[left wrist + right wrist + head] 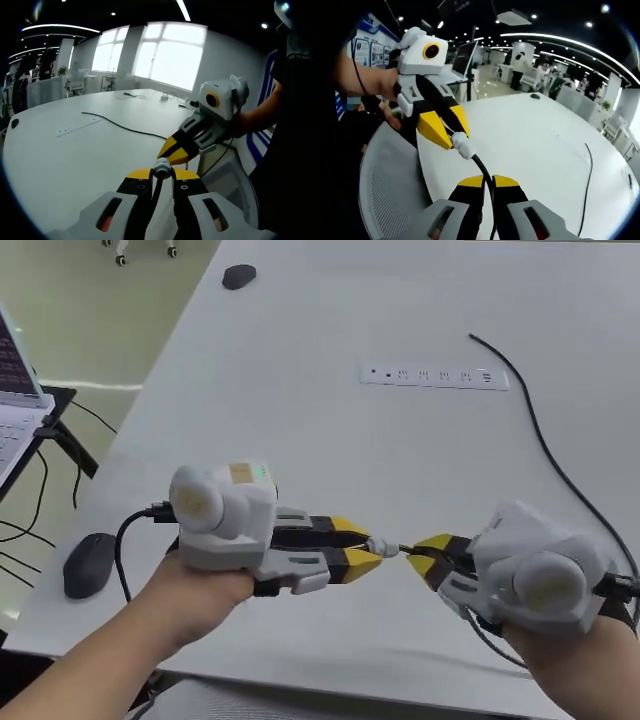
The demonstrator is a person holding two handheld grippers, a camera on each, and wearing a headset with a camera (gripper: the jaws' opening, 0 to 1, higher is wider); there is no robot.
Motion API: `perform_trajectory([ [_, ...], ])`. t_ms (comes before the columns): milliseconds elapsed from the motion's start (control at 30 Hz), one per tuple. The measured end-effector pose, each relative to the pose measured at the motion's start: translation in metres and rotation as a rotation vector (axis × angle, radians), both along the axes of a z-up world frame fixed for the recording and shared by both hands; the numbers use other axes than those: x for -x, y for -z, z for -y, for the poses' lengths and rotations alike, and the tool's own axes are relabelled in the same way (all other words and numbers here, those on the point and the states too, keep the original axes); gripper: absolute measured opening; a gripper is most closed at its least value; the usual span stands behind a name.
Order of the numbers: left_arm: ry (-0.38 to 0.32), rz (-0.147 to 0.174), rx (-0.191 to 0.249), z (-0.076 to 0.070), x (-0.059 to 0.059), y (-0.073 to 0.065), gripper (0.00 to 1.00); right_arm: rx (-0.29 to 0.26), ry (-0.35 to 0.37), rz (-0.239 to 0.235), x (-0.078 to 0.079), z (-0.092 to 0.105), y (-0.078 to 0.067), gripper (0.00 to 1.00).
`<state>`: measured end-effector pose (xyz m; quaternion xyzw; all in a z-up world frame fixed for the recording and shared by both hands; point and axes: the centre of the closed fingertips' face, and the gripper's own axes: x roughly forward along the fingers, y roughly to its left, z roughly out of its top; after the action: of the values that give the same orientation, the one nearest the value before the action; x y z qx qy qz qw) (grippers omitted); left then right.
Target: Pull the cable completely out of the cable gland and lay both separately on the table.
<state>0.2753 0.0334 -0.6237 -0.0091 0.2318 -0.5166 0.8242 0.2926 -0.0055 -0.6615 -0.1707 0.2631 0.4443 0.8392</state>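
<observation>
The cable gland (461, 144) looks like smooth pale-grey plastic; the cable (480, 164) has a black, slightly glossy sheath; the table (300, 390) is smooth, matt white.

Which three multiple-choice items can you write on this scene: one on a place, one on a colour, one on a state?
1. Where does the power strip lie?
A. on the table
B. on the floor
C. on a chair

2. What colour is the cable gland?
A. red
B. white
C. green

3. In what state is the right gripper?
A. open, holding nothing
B. shut on the black cable
C. shut on a mouse

Answers: 1 A, it lies flat on the white tabletop; 2 B, it shows white at the tips of the left gripper; 3 B, the cable runs between its closed jaws.
</observation>
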Motion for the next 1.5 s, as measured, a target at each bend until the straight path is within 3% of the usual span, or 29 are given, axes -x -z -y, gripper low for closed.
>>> perform_trajectory([
  [300,0.003,0.001,0.002,0.0,0.003,0.0,0.15,-0.024,0.117,-0.093,-0.007,0.026,0.023,0.0],
  [500,0.004,0.004,0.006,0.001,0.003,-0.001,0.15,-0.104,0.26,-0.232,-0.01,0.044,0.043,0.0],
  [700,0.004,0.007,0.011,0.001,0.006,-0.002,0.15,-0.146,0.364,-0.344,-0.008,0.057,0.065,0.0],
  [833,0.003,0.006,0.014,0.0,0.007,-0.002,0.15,-0.168,0.391,-0.369,-0.007,0.062,0.073,0.0],
  [1100,-0.007,0.004,0.016,-0.004,0.009,-0.002,0.15,-0.14,0.356,-0.323,-0.005,0.06,0.069,0.01],
  [1167,-0.015,0.004,0.023,-0.006,0.008,-0.003,0.15,-0.126,0.325,-0.283,-0.005,0.057,0.066,0.01],
  [1367,-0.034,-0.004,0.025,-0.013,0.005,-0.003,0.15,0.012,0.167,-0.141,0.002,0.049,0.054,0.04],
  [1500,-0.032,-0.009,0.004,-0.016,0.006,0.001,0.15,0.025,0.081,-0.085,0.009,0.03,0.039,0.15],
])
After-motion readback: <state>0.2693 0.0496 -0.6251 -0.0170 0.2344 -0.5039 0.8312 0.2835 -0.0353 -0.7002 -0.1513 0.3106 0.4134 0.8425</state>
